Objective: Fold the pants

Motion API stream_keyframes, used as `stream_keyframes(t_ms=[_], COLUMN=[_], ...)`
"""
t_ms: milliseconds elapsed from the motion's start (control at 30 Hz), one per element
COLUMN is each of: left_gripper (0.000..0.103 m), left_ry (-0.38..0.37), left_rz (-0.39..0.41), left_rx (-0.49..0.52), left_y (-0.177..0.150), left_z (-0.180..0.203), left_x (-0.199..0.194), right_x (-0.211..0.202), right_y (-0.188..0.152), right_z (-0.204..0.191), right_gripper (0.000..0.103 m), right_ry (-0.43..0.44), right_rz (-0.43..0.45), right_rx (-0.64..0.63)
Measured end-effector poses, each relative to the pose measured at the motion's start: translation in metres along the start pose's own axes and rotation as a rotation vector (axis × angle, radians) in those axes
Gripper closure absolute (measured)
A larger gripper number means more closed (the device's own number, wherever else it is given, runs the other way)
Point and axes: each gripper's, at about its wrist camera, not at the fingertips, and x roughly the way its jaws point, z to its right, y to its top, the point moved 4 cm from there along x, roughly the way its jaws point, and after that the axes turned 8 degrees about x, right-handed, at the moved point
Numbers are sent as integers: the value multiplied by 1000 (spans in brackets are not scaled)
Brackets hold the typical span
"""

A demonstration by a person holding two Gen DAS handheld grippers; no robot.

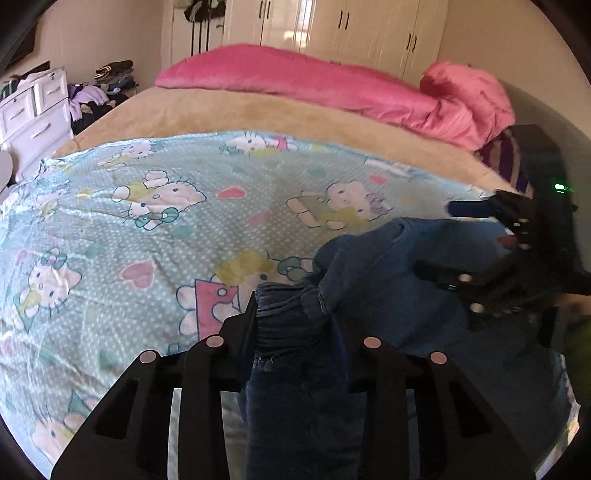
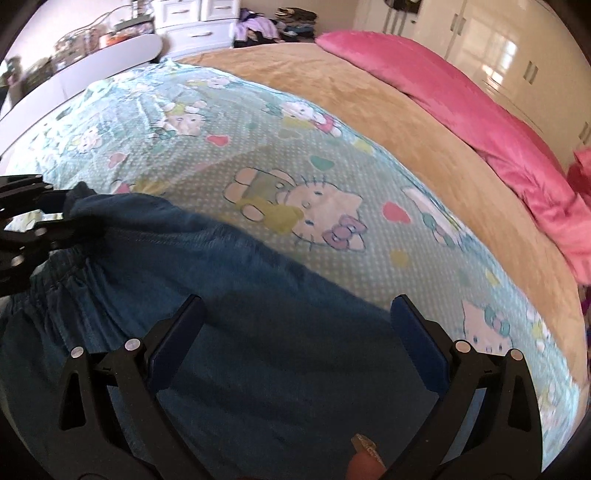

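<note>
Blue denim pants (image 1: 399,295) lie on a light-blue cartoon-cat sheet (image 1: 147,206) on the bed. My left gripper (image 1: 295,317) is shut on a bunched dark fold of the pants near the elastic waistband and holds it a little off the sheet. The pants also fill the lower left of the right wrist view (image 2: 221,295). My right gripper (image 2: 297,314) is open, its blue-padded fingers spread above the denim, holding nothing. The left gripper shows at the left edge of the right wrist view (image 2: 40,229), on the waistband.
A tan blanket (image 1: 258,110) covers the bed beyond the sheet, with a pink duvet (image 1: 314,81) along the far side. White drawers (image 1: 33,110) and piled clothes (image 1: 96,96) stand left of the bed. Wardrobes (image 1: 332,26) line the back wall.
</note>
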Motion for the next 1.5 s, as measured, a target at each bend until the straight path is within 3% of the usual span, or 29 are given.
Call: stream_keyframes(t_ms=[133,233,300,367,400,467,533,767,1033,1500], left_gripper=[70,71,70,70,70,70,70,70,70,67], left_ry=[2,-7,-16,-17,-17,-19,-22,-28,-76,-89], left_rz=[42,60,63,62,62,60,60,75,97,5], left_rx=[6,0,-3,4,6,-1,-11,22,9,-20], left_y=[2,1,-2,-3,-4,-4,-4,-4,-19,-89], left_z=[6,7,6,6,6,4,1,8,16,11], left_x=[-13,-20,-23,-26,-26,-26,-27,-40,-73,-98], right_x=[-4,-6,-5,-5,-6,-11,-19,-72,-134,-154], right_y=[4,5,3,1,-2,-8,-15,-44,-75,-148], right_z=[-9,-19,-25,-29,-32,-37,-39,-42,-74,-158], right_gripper=[8,17,28,52,57,83,91,95,95,95], right_ry=[29,29,37,63,76,93,104,141,179,261], right_rz=[19,42,47,38,38,44,55,121,192,113], right_rx=[-72,-136,-159,-165,-164,-162,-139,-8,42,23])
